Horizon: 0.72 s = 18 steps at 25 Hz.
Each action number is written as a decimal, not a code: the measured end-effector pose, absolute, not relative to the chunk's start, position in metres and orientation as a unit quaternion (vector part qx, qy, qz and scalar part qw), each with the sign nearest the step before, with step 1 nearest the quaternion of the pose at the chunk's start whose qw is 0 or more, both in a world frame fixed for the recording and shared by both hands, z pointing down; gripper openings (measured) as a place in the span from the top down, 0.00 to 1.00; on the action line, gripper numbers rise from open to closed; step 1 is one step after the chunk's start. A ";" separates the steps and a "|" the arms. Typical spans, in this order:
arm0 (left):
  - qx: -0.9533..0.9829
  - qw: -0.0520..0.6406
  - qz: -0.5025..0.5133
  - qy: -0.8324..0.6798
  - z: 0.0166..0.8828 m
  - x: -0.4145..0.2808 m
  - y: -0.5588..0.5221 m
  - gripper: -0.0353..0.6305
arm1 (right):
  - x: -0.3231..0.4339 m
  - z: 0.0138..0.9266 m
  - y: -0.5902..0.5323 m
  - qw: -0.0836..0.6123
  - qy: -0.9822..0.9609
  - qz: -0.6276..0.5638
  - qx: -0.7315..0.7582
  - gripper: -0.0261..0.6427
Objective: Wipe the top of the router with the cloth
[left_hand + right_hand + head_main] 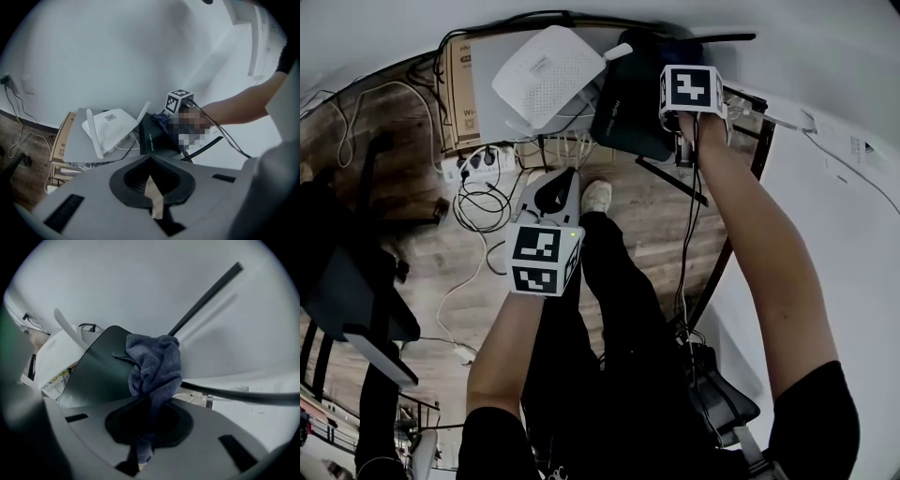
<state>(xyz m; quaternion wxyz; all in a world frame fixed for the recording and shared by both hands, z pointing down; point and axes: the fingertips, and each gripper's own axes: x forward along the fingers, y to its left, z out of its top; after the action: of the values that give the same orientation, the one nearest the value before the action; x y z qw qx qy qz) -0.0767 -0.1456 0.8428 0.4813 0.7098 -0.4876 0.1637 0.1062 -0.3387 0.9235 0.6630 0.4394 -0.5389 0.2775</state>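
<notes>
Evidently mid-wipe, the right claw (151,401) clenches the bunched cloth (154,364) on top of the black router (101,371), beside the white router (548,75), while the left claw (150,159) hangs closed and empty; next should come a steady sweep across.

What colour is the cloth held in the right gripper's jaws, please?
The cloth is dark greyish blue; it shows best in the right gripper view.
</notes>
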 end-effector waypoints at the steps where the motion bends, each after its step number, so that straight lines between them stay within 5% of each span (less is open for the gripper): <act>1: 0.710 0.481 0.164 -0.487 0.843 -0.076 -0.146 0.95 | 0.106 0.923 -0.342 0.663 -0.538 0.273 0.444 0.94; 18: 0.701 0.489 0.163 -0.493 0.855 -0.087 -0.141 0.95 | 0.100 0.929 -0.379 0.663 -0.560 0.224 0.444 0.94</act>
<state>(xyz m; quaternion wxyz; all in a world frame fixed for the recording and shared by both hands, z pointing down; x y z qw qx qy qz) -0.0871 -0.1408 0.8554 0.4888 0.7009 -0.4932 0.1632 0.1004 -0.3793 0.9293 0.6628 0.4444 -0.5595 0.2241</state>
